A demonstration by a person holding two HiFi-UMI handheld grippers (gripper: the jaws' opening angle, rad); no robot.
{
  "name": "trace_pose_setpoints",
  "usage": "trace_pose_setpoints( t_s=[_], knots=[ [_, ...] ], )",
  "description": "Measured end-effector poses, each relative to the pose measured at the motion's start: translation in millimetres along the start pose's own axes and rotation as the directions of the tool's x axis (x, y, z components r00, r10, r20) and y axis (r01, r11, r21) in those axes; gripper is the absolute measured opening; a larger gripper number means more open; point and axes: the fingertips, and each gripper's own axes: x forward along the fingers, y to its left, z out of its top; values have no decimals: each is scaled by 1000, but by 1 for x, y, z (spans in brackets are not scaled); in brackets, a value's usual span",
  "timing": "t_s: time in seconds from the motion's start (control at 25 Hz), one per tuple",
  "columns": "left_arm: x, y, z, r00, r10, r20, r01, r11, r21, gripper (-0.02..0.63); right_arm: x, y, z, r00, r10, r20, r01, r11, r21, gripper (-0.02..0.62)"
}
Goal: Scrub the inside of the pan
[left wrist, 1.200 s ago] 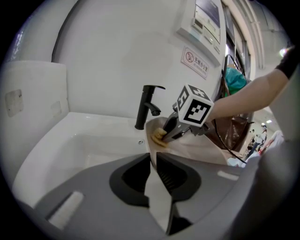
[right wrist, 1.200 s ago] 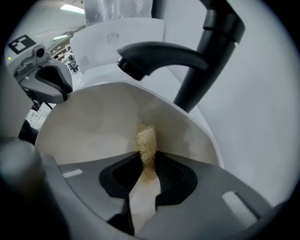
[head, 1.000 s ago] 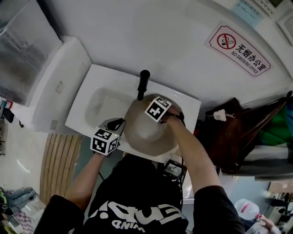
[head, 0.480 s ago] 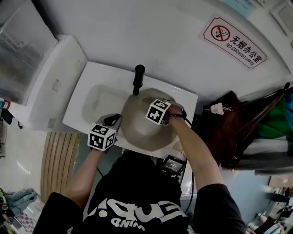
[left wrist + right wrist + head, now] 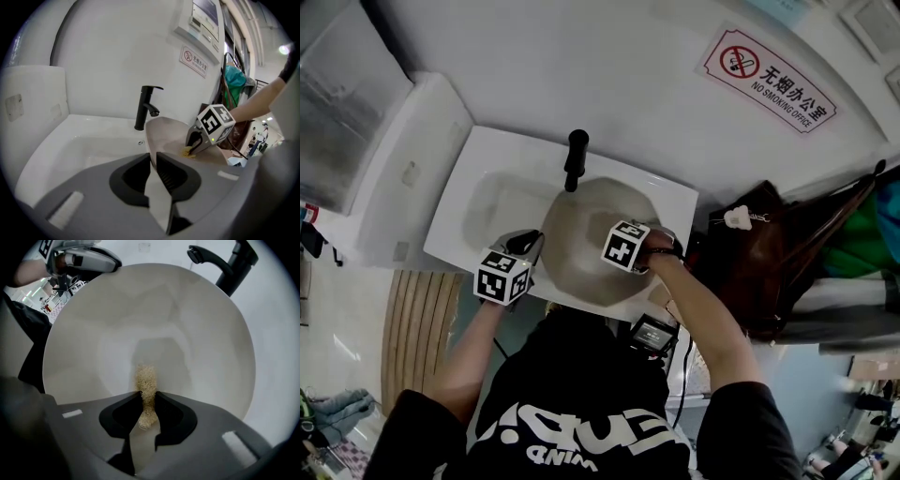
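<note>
Right now, the pan point(image 5: 586, 234) is over the right part of the white sink point(image 5: 478, 202), directly in front of the black faucet point(image 5: 575, 159). It is a wide, pale beige pan, and its inside is turned up toward the person. In the left gripper view it looks tilted, with the rim standing up at the left side.

The left gripper point(image 5: 153, 161) is closed on the rim of the pan. The thin edge of the pan goes between its two jaws, and both jaws press on it. In the head view this gripper is at the left edge of the pan, near the front border of the sink.

The right gripper point(image 5: 147, 397) is over the inside of the pan, toward its right side. Its jaws are clamped on a small scrubber point(image 5: 146, 378) made of rough, straw-coloured fibre. The scrubber sticks out past the tips of the jaws and seems to touch the inner surface of the pan, near the middle of the bottom. The surface around it is smooth and carries a soft shadow.

On the wall behind the sink there is a sign point(image 5: 769, 80) with a red no-smoking symbol. At the right of the sink, a dark brown bag point(image 5: 750, 281) stands beside the person's right arm point(image 5: 703, 328).
</note>
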Motion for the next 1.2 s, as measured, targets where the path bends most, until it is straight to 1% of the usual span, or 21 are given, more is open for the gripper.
trace_pose_setpoints(
  t_s=[0.36,0.72,0.96,1.2],
  knots=[
    [0,-3,2,1000,-1,2,1,1000,8,40,1,56,2,996,89,1,-88,990,-107,91],
    [0,-3,3,1000,-1,7,1,1000,-2,40,2,89,26,989,144,28,-137,974,-178,91],
    [1,-2,5,1000,-2,14,3,1000,-7,40,-1,94,51,980,189,69,-176,971,-161,91],
    [1,-4,8,1000,-6,22,6,1000,-11,38,-3,92,76,972,201,122,-185,974,-134,91]
  ],
)
